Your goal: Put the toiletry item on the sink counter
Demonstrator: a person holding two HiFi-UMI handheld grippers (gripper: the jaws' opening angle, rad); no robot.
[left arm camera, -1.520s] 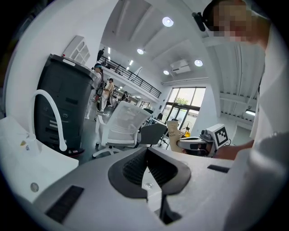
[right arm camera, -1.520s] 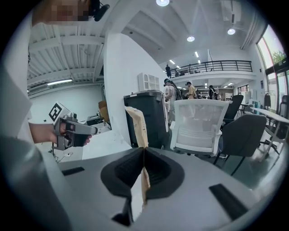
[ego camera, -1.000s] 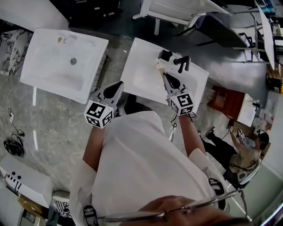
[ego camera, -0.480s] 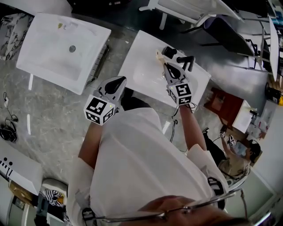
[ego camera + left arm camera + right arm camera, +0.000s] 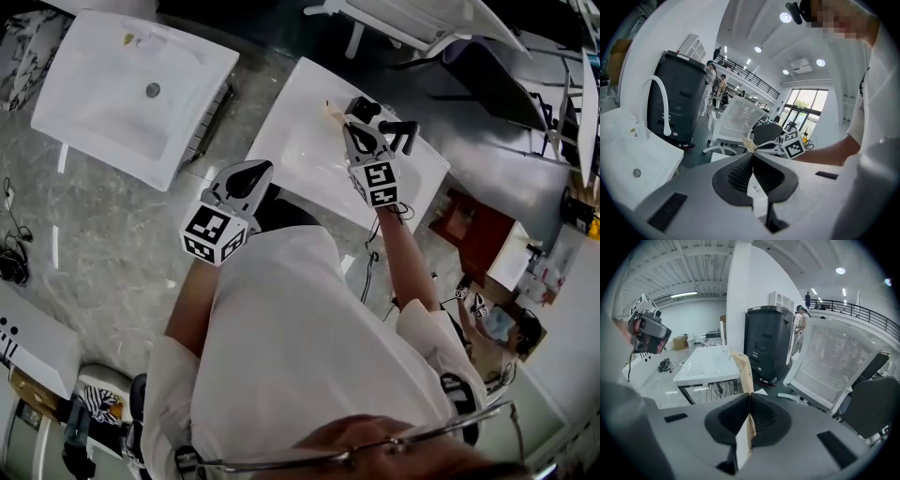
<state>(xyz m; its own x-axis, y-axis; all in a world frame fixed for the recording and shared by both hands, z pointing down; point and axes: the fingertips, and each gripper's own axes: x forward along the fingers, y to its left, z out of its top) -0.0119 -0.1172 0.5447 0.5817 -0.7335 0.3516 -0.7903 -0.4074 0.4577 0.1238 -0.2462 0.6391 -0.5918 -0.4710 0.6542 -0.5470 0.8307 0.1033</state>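
Toiletry item, a thin tan flat sachet, is pinched betw. the pads of the right gripper. Jaws are clenched on its lower part and the upper part sticks out past the tips. In head view the sachet is upper centre of frame, over the back part of the white rectangular sink, just left of the black faucet. Can't tell if it touches the counter yet. Right gripper view looks out across the room, not down at the rim, so it's prob. in the air.

What changed: vs a sec ago the right gripper has gone up the frame w/ the arm stretched further. That carried the sachet a bit nearer the sink's back edge, about level w/ the faucet base. The head camera shifted too, so part of that move is head motion. Grip is the same as before, no opening.

Meaning: carry looks nearly done, but set-down + release are not yet done. Next step prob. needs lowering onto the flat rim beside the faucet, then letting go.

Left gripper is closed on nothing. In head view the left gripper is centre-left by the sink's front edge, about where it was before. Second white sink, upper left, plays no part.
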